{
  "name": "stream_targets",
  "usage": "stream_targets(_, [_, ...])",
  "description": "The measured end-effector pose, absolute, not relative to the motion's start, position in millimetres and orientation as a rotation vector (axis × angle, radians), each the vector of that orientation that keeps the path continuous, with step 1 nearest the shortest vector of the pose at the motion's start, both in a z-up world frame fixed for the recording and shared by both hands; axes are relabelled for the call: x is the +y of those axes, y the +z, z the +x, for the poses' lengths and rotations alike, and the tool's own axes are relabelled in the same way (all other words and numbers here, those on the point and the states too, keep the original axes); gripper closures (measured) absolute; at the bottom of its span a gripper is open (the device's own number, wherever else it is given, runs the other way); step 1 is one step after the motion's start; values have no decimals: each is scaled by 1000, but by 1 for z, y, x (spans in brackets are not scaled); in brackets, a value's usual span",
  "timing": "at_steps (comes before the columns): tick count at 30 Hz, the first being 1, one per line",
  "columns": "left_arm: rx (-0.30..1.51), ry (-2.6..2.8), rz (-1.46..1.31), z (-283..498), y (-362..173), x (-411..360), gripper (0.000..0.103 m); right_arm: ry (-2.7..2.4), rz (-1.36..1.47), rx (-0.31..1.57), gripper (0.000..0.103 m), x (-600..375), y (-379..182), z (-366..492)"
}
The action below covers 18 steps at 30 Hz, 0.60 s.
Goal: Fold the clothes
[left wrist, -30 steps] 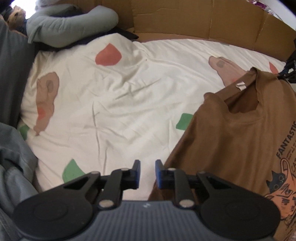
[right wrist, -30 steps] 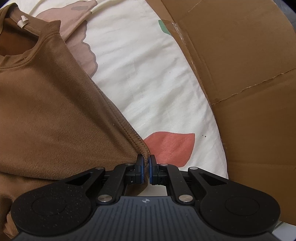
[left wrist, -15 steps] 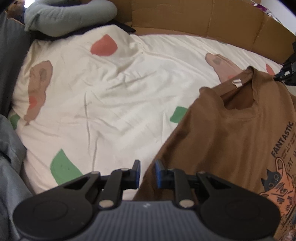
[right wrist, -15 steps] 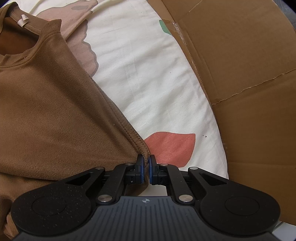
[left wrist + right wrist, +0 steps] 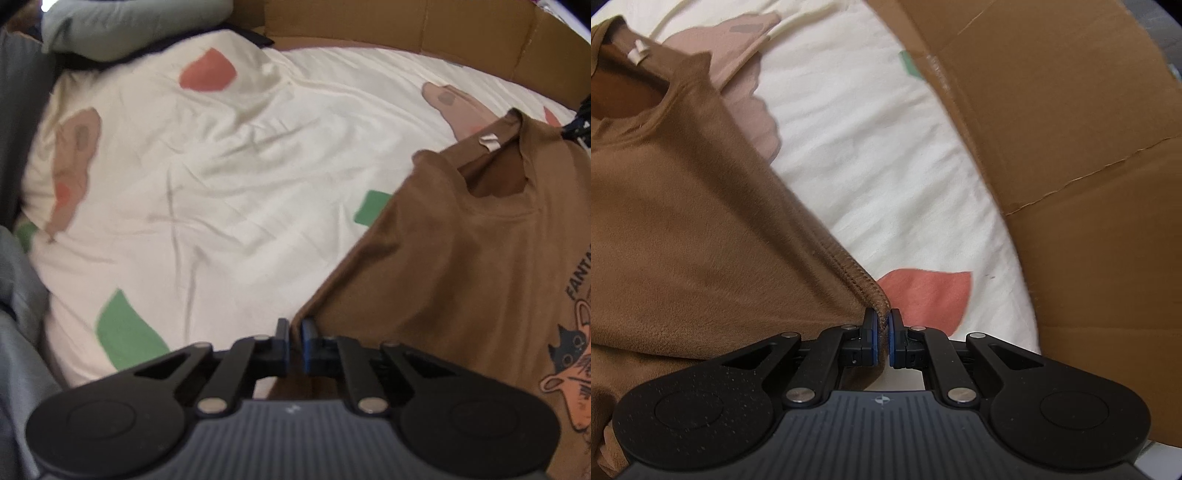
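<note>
My left gripper (image 5: 294, 334) had just closed on the brown T-shirt (image 5: 461, 266) sleeve edge; my right gripper (image 5: 881, 326) fingers clamped its other hem.

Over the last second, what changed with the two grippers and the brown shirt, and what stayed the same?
The left gripper has just closed its jaws on the edge of the brown shirt; a second ago they stood open beside it. The shirt's edge now reaches further left across the white sheet. The right gripper stays shut on the shirt's ribbed hem, and the cardboard is unchanged.
</note>
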<state>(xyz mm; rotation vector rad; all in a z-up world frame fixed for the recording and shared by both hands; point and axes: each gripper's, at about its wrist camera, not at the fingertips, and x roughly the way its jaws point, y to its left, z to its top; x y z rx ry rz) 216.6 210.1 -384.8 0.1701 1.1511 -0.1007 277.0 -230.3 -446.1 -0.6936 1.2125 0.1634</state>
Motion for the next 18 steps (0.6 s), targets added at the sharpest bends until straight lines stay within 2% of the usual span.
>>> stream_targets(18, [989,129,260,264,-346,243,97,87,-631,1042,100,-202,-405,337])
